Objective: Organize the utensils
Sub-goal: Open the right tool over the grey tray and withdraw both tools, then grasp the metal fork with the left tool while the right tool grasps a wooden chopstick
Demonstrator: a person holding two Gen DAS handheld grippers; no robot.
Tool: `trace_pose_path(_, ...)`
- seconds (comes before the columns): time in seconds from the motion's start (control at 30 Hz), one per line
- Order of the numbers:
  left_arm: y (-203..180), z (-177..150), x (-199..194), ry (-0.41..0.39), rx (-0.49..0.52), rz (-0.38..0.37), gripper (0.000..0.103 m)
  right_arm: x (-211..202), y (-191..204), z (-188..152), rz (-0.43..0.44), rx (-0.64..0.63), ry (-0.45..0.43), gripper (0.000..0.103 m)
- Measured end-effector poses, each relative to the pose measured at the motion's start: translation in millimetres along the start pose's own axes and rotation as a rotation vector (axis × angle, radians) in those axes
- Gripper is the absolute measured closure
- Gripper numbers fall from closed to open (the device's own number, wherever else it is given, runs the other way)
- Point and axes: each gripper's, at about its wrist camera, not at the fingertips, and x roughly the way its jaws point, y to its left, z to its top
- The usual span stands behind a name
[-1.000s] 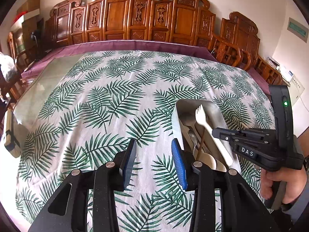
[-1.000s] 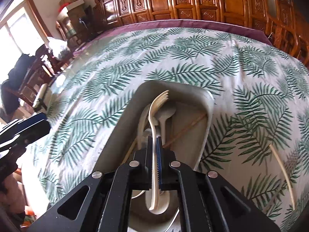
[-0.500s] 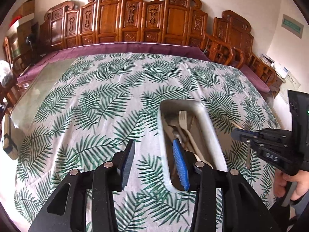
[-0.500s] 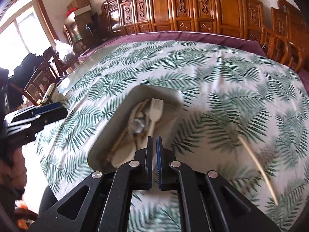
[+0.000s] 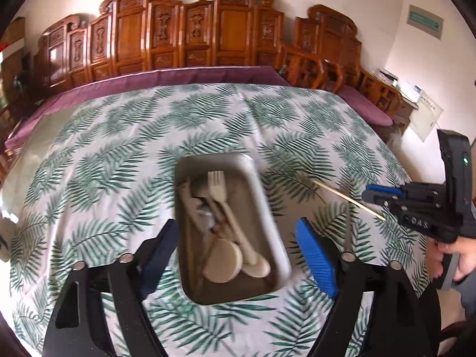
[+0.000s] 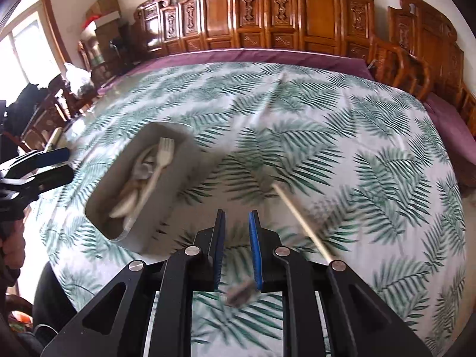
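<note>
Left tongs [image 5: 238, 250] opening empty, straddling the tray [image 5: 267, 208] of utensils to steady it, right tongs [image 6: 237, 248] opening empty near the stray chopstick [image 6: 300, 221] on the counter [image 6: 386, 178], likely next pick.

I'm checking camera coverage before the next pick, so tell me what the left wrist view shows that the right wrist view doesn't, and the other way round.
Only the left wrist view shows the whole right gripper from the side, held in a hand, and a green sign on the wall.

Only the right wrist view shows a window, stacked boxes, and a blurred grey object near the right gripper's opening jaws; I can't tell what it is.

Both show the metal tray holding a pale fork, the chopstick lying on the leaf-print tablecloth, and the carved wooden chairs.
</note>
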Motion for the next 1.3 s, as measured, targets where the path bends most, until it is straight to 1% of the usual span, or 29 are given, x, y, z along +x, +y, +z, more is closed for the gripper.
trace_pose_path(0.13, -23, -1, 11, 0.018, 0.024, -0.024, 0.022, 12, -24, -12, -0.038, -0.009, 0.055, 0.083)
trace_pose_path(0.27, -45, -4, 21, 0.039, 0.053, -0.044, 0.022, 31, -43, -27, -0.056, -0.013, 0.119, 0.083)
trace_pose_path(0.3, -48, -5, 23, 0.046, 0.057, -0.049, 0.022, 35, -47, -29, -0.069, -0.019, 0.128, 0.083)
trace_pose_path(0.4, -61, -8, 32, 0.069, 0.077, -0.062, 0.022, 45, -59, -33, -0.073, -0.005, 0.147, 0.083)
trace_pose_path(0.57, -80, -15, 46, 0.106, 0.103, -0.081, 0.022, 58, -71, -34, -0.088, -0.026, 0.174, 0.083)
trace_pose_path(0.63, -85, -18, 50, 0.120, 0.112, -0.088, 0.022, 62, -76, -32, -0.070, -0.027, 0.179, 0.081)
trace_pose_path(0.73, -92, -24, 62, 0.155, 0.118, -0.095, 0.022, 67, -81, -26, -0.065, -0.031, 0.197, 0.081)
trace_pose_path(0.8, -95, -25, 66, 0.167, 0.128, -0.099, 0.022, 72, -81, -26, -0.062, -0.055, 0.215, 0.082)
trace_pose_path(0.9, -100, -25, 71, 0.175, 0.146, -0.094, 0.022, 74, -77, -25, -0.077, -0.104, 0.213, 0.082)
trace_pose_path(0.97, -104, -25, 74, 0.179, 0.150, -0.093, 0.022, 73, -75, -26, -0.084, -0.132, 0.208, 0.085)
trace_pose_path(1.0, -106, -25, 75, 0.179, 0.150, -0.095, 0.022, 73, -74, -28, -0.073, -0.138, 0.206, 0.092)
trace_pose_path(1.03, -108, -25, 76, 0.180, 0.150, -0.096, 0.022, 72, -75, -28, -0.066, -0.136, 0.212, 0.095)
trace_pose_path(1.07, -111, -24, 77, 0.180, 0.152, -0.097, 0.022, 70, -75, -29, -0.039, -0.127, 0.225, 0.097)
trace_pose_path(1.1, -113, -23, 79, 0.181, 0.154, -0.098, 0.022, 67, -74, -30, -0.015, -0.120, 0.226, 0.097)
trace_pose_path(1.17, -119, -20, 84, 0.186, 0.162, -0.104, 0.022, 60, -71, -33, -0.021, -0.129, 0.211, 0.097)
trace_pose_path(1.3, -126, -13, 94, 0.190, 0.171, -0.109, 0.022, 41, -78, -42, -0.004, -0.059, 0.174, 0.097)
